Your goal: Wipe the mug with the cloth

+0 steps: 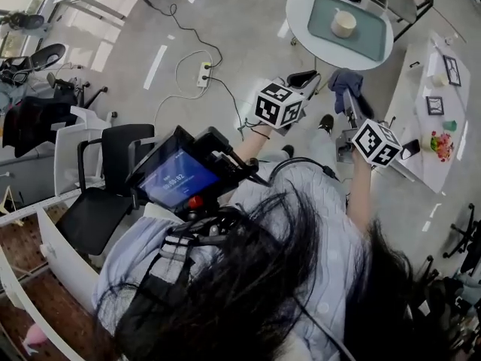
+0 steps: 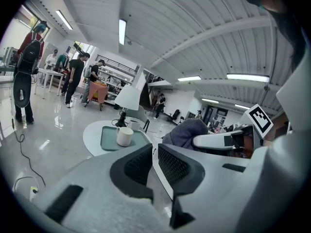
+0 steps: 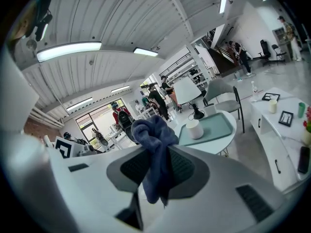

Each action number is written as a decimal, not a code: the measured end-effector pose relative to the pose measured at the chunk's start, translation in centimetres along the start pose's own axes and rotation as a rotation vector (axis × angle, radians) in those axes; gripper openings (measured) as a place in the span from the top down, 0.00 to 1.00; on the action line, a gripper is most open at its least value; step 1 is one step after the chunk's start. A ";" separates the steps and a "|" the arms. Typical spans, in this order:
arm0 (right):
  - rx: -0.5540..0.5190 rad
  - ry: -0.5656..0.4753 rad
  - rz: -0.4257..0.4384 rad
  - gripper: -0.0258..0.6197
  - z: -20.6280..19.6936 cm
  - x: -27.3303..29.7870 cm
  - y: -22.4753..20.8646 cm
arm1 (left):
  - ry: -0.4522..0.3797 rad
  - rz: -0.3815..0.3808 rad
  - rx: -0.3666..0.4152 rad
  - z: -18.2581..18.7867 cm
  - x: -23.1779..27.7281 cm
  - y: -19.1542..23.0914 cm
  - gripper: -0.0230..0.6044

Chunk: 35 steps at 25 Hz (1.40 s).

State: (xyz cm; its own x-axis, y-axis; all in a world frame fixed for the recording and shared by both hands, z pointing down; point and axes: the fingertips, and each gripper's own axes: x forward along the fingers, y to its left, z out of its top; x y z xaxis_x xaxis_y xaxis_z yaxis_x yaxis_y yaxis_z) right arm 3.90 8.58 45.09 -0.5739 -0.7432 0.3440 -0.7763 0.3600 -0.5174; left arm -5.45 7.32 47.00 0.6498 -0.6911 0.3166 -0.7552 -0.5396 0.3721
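Jaws of left gripper (image 2: 154, 149) together, nothing between the pads. Beyond them: white mug (image 2: 124, 136) upright on teal tray (image 2: 108, 141), tray on round white table (image 2: 90, 136). At right, blue-grey cloth (image 2: 186, 131) bunched at the tip of right gripper (image 2: 200, 141), apparently clamped; its jaws are covered.

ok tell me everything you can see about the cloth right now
The cloth is blue-grey, soft, towel-like fabric, crumpled into a bunch. The right gripper is shut on it: the pads pinch its middle, a knotty wad sticks out past the jaw tips, and a loose end trails down between them. It is held in the air, well short of the white mug standing on a green tray. Only the gripper touches it.
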 end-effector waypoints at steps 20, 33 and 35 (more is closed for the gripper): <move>0.011 0.123 0.036 0.79 6.9 7.4 -12.2 | 0.046 0.104 -0.061 2.3 12.8 3.5 0.91; 0.026 0.207 0.088 0.79 9.0 12.8 -18.3 | 0.129 0.191 -0.047 2.2 19.3 7.0 0.86; 0.031 0.216 0.090 0.79 8.9 13.2 -18.8 | 0.147 0.191 -0.041 1.8 19.7 7.2 0.81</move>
State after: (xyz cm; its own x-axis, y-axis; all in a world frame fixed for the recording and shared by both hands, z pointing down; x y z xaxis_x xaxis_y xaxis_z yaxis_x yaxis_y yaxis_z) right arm 13.22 -12.95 52.37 -0.6854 -0.5697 0.4535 -0.7131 0.3994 -0.5762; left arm 1.73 -11.04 54.30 0.5038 -0.6993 0.5072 -0.8632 -0.3841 0.3277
